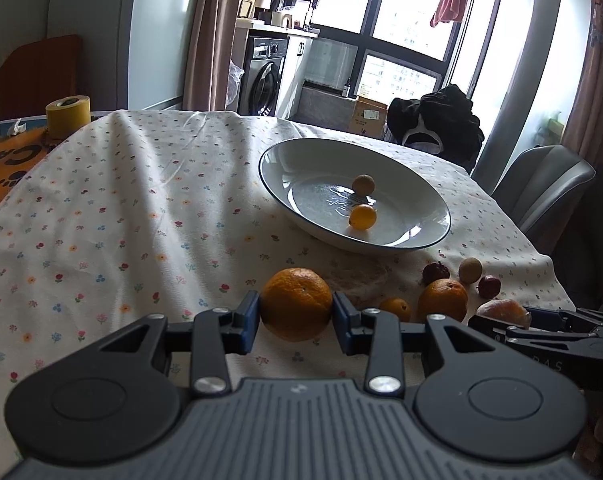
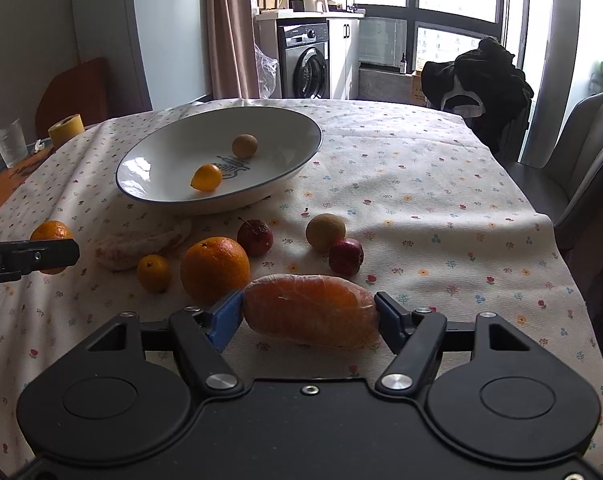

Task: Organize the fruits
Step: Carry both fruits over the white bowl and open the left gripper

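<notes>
The left gripper (image 1: pixel 296 317) has its jaws closed on a whole orange (image 1: pixel 296 303) that rests on the table's floral cloth (image 1: pixel 121 208). The right gripper (image 2: pixel 309 314) clamps a peeled orange (image 2: pixel 311 310) endwise between its jaws, also low over the cloth. Just beyond the right jaws lie another orange (image 2: pixel 214 267), a kumquat (image 2: pixel 154 273), two small red fruits and a brown longan (image 2: pixel 325 232). Farther on stands a white plate (image 2: pixel 149 160) holding one kumquat (image 2: pixel 206 177) and one longan (image 2: pixel 245 146).
</notes>
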Motion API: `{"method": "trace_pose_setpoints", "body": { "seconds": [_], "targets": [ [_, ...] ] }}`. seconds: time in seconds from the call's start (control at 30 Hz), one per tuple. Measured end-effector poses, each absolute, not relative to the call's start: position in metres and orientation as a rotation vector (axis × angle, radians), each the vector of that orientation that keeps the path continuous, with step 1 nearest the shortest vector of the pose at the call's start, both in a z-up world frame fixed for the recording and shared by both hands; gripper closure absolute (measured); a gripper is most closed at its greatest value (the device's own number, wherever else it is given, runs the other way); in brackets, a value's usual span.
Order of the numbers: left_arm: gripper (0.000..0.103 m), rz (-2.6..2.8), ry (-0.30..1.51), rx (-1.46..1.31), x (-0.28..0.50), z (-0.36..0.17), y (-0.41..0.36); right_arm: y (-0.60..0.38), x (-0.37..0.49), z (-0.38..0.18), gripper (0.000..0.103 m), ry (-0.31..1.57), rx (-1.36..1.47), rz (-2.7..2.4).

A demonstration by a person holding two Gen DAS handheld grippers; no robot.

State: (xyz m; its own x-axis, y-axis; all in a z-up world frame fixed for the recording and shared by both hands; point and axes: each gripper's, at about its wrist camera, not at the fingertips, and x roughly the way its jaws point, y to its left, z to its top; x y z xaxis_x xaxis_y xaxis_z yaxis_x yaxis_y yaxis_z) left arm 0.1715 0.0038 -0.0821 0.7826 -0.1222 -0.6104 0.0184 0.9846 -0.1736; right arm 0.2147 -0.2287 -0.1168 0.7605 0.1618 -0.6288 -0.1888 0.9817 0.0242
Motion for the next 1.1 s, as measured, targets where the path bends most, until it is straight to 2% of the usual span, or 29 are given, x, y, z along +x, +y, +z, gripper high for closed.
{"method": "trace_pose_setpoints", "body": {
  "seconds": [0.73,1.1],
  "targets": [
    [0.066,-0.082,0.589,-0.132,0.175,-0.041,-0.004,-0.225,0.222,-0.069,0.036,0.561,-0.032,0.247],
    [0.066,-0.066,0.593,-0.11,0.195,-0.038,-0.006,-0.22,0.241,-0.06,0.036,0.531,-0.014,0.279]
  ]
}}
